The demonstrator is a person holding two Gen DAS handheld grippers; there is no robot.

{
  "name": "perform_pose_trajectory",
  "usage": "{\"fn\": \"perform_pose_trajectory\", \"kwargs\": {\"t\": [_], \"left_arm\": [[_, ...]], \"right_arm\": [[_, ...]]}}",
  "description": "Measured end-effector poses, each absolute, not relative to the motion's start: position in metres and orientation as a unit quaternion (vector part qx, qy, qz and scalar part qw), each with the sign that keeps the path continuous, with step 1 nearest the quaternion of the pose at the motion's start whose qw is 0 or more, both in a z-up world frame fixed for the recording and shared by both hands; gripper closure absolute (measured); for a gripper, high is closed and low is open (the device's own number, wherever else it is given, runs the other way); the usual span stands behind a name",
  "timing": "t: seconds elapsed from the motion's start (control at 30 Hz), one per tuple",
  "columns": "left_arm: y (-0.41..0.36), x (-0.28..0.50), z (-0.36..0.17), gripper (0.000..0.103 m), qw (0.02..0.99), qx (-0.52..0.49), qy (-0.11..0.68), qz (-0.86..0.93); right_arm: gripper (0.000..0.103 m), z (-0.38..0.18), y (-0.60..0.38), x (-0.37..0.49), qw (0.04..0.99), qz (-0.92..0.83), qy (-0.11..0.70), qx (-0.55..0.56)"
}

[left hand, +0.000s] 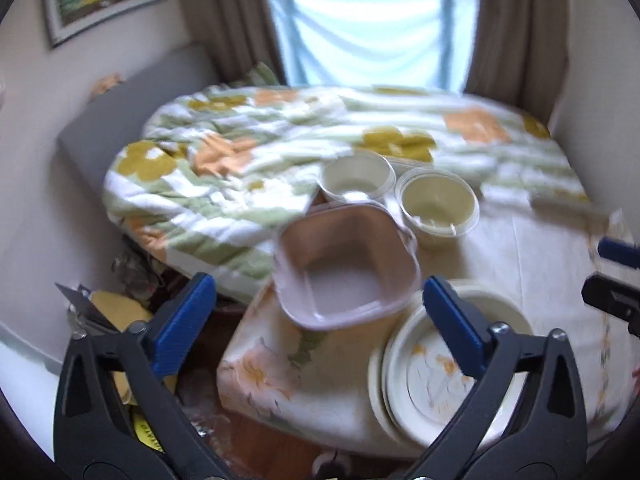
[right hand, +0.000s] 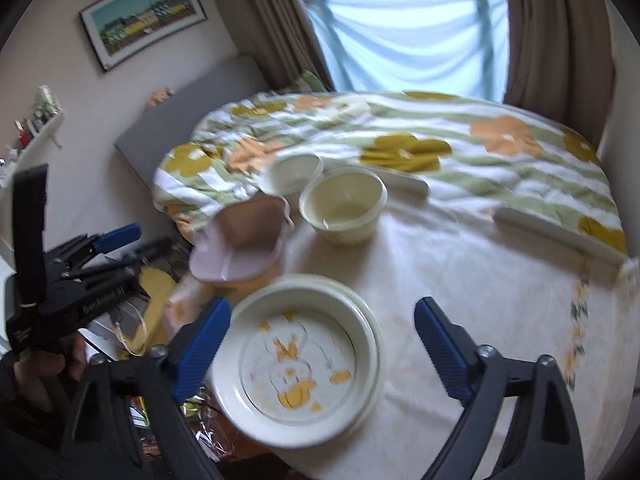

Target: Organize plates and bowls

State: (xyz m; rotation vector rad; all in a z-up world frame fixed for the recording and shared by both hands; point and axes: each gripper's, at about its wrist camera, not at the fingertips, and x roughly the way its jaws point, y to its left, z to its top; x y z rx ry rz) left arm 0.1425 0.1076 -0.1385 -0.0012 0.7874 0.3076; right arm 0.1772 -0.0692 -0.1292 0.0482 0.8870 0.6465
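Left wrist view: the left gripper has its fingers spread wide, holding nothing. At twelve o'clock sits a pink square bowl; stacked plates lie at four o'clock.

Right wrist view: the right gripper is also spread and empty, straddling the plates. Likely best: lower squarely and pinch the plate rim.

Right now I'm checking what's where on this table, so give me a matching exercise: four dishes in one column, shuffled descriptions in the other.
Things:
1. pink square bowl
2. yellow cup
3. duck plate
4. white round bowl

Descriptions:
A. farthest back, by the flowered blanket
B. tilted at the table's left edge
C. nearest, topping a plate stack
D. upright, right of the pink one

Pairs: 1-B, 2-D, 3-C, 4-A
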Motion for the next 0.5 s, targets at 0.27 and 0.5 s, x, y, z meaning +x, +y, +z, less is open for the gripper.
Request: {"fn": "perform_pose_trajectory", "kwargs": {"t": [0.27,0.5], "left_arm": [[0.155,0.176,-0.165,0.001,0.882,-0.057,0.448,0.136],[0.186,0.212,-0.226,0.007,0.848,-0.118,0.507,0.097]], "right_arm": [[0.011,-0.148,-0.011,0.228,0.826,0.322,0.462,-0.003],[0.013,-0.207,0.041,0.263,0.785,0.321,0.529,0.02]]}}
